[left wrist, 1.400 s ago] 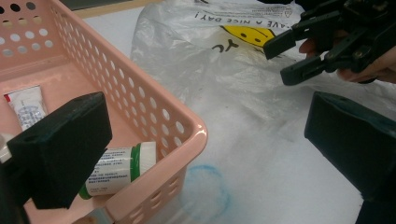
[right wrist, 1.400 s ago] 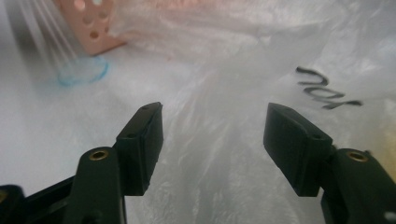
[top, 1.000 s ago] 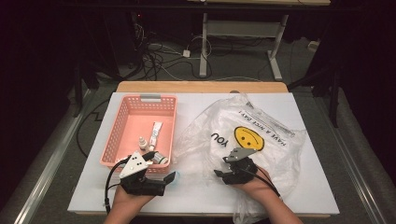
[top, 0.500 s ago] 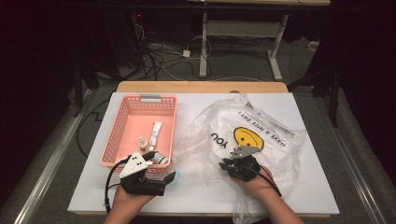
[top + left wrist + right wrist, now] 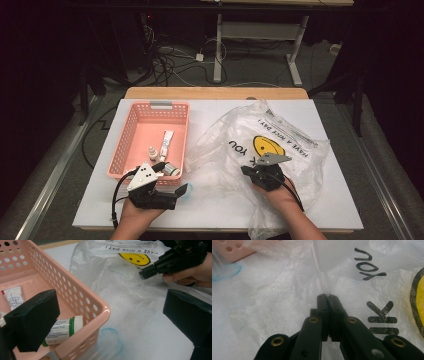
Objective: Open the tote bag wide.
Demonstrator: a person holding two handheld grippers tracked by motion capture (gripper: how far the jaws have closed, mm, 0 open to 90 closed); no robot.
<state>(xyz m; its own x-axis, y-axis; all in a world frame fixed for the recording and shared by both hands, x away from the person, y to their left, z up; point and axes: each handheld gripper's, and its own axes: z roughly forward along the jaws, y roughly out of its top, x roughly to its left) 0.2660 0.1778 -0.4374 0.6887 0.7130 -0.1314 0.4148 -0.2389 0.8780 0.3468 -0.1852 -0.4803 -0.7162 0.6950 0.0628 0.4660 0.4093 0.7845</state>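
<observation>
The right gripper [image 5: 248, 170] had just been closing, and its fingers [image 5: 327, 305] were now pinched shut on a ridge of the clear plastic bag [image 5: 280, 150], a thin fold of film standing up between their tips. The bag, printed with a yellow smiley face [image 5: 264, 146] and black lettering, lay crumpled and flat on the right half of the white worktop [image 5: 340, 210], just beside the pink basket [image 5: 131, 145] and well clear of the worktop's far edge. Nothing could be seen inside it.

The left gripper [image 5: 173, 180] hovered at the basket's near right corner with its fingers [image 5: 32, 320] spread wide and nothing between them, one over the basket and one outside its wall. In the basket lay a white tube [image 5: 167, 142], a small dropper bottle [image 5: 152, 152] and a white bottle with a green band [image 5: 62, 328], all untouched.

Judged from this, the work looked to be at its start: the bag had been seized, but its mouth was not yet opened and none of the three items had been packed. Lifting the film to open the bag, then moving each item across, appeared to remain.
</observation>
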